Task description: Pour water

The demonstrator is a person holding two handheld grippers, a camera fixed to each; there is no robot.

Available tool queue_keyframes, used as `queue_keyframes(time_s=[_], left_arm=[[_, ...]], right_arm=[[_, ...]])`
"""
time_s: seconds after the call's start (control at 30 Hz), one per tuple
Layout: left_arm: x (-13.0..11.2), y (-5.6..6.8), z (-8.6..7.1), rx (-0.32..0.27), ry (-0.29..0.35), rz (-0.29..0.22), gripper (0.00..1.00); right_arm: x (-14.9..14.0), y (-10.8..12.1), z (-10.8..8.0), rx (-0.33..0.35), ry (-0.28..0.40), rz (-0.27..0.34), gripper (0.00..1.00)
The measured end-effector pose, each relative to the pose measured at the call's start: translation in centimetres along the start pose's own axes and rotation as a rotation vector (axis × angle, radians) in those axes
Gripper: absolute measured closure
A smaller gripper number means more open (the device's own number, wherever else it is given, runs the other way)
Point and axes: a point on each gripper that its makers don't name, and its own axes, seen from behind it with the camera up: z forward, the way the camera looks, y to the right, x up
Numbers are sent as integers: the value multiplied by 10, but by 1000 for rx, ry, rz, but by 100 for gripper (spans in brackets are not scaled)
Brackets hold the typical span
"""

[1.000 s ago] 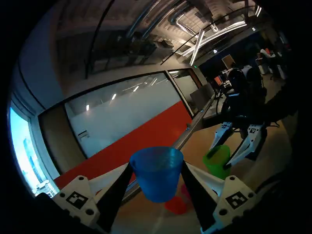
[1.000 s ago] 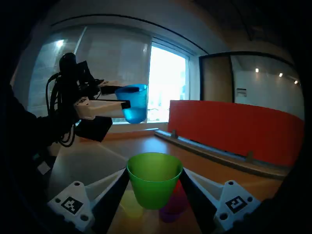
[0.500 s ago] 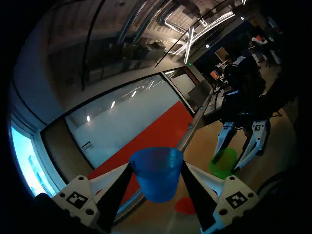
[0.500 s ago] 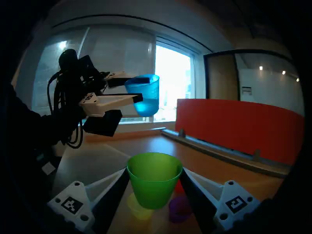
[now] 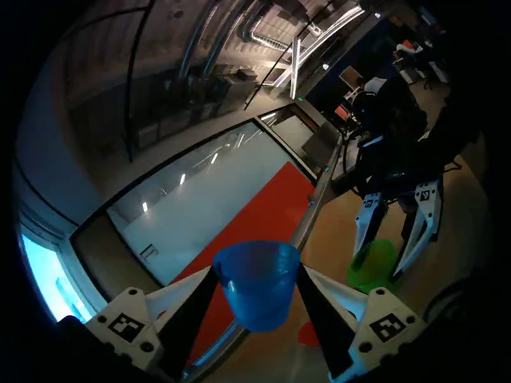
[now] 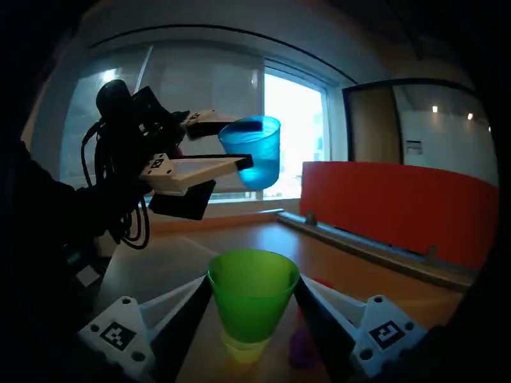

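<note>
We're in an office here, open-plan with an industrial fit-out. Up top, bare pipes (image 5: 211,38) and ducting run across an unfinished ceiling, and long strip lights (image 5: 295,60) hang below them. There's a glass-walled room (image 5: 211,191) in a dark frame, meeting-room style. A long wooden desk (image 6: 319,262) stretches away, with a red divider (image 6: 396,204) standing along its far edge, above a metal rail (image 6: 364,244). Big window (image 6: 294,127), daylight pouring in. Way off at the back, more workstations (image 5: 348,83), with what may be screens, too small to be sure.
</note>
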Motion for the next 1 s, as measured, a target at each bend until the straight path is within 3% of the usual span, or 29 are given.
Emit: queue_keyframes(time_s=[1.0], left_arm=[[14,-4,7,8,20,177,14]], right_arm=[[6,-12,21,50,-7,-7,9]])
